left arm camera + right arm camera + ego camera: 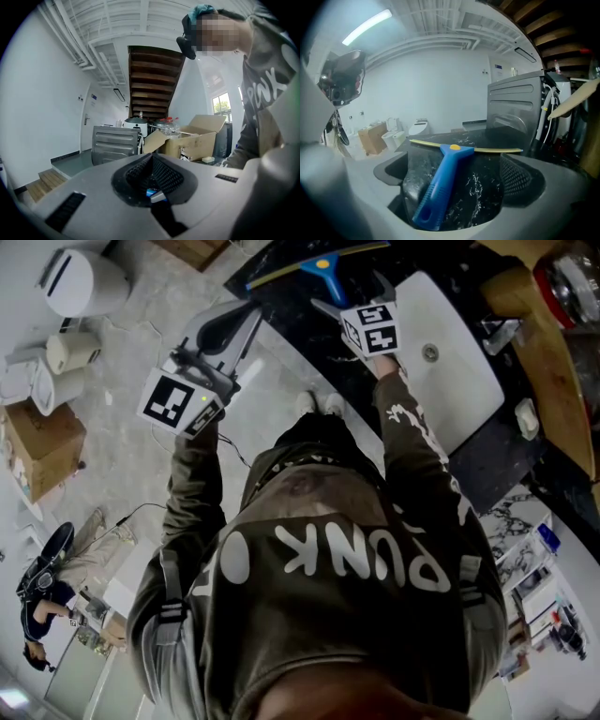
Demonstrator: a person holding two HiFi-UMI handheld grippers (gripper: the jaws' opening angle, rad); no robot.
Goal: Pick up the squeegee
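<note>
The squeegee (326, 274) has a blue handle and a long yellow-edged blade, and it lies flat on the black marble counter (291, 296). My right gripper (352, 292) is open and low over the counter. The blue handle (440, 187) lies between its jaws and points back toward the camera, while the blade (464, 147) runs crosswise beyond the tips. The jaws do not touch the handle. My left gripper (246, 321) is held off the counter's left edge, above the floor. Seen from its own camera, the left gripper (152, 161) has its ribbed pads together and holds nothing.
A white sink basin (450, 362) is set in the counter right of the squeegee. Toilets (84, 277) and a cardboard box (42, 442) stand on the floor at left. A person (47, 587) sits at lower left. Wooden pieces (553, 362) lie at far right.
</note>
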